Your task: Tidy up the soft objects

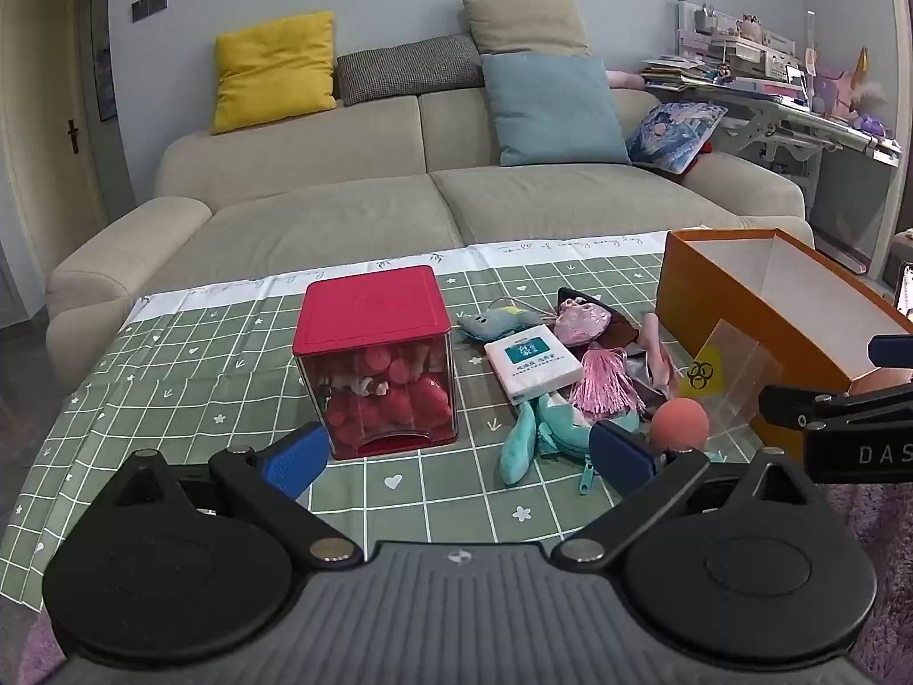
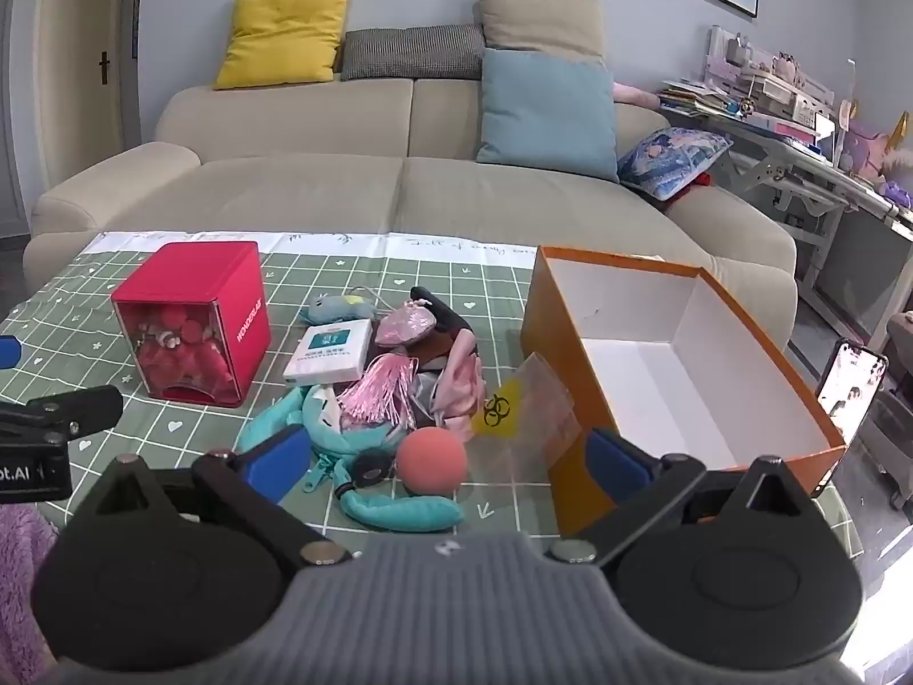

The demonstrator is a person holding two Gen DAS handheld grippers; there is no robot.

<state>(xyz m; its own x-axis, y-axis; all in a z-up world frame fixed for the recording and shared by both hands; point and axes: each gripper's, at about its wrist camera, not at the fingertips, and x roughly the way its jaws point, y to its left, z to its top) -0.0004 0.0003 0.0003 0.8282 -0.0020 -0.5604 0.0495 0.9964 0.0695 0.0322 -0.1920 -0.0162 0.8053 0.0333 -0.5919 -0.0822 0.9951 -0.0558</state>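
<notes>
A pile of soft things lies on the green checked tablecloth point(image 1: 171, 377): a teal plush point(image 1: 528, 436) point(image 2: 399, 505), a coral foam ball point(image 1: 680, 423) point(image 2: 431, 461), a pink tassel point(image 1: 602, 382) point(image 2: 379, 385), a white tissue pack point(image 1: 533, 362) point(image 2: 330, 353), a small blue-grey plush point(image 1: 496, 322) point(image 2: 336, 307) and a pink pouch point(image 2: 408, 324). An open, empty orange box point(image 1: 759, 308) point(image 2: 673, 354) stands right of the pile. My left gripper point(image 1: 456, 459) is open and empty, near the pile's front. My right gripper point(image 2: 448, 462) is open and empty, straddling the ball and box corner.
A red cube container point(image 1: 374, 359) point(image 2: 191, 322) with red plush inside stands left of the pile. A clear bag with a yellow biohazard mark point(image 1: 722, 382) point(image 2: 525, 405) leans on the box. A beige sofa point(image 1: 399, 194) lies behind the table. A phone point(image 2: 850, 382) stands at right.
</notes>
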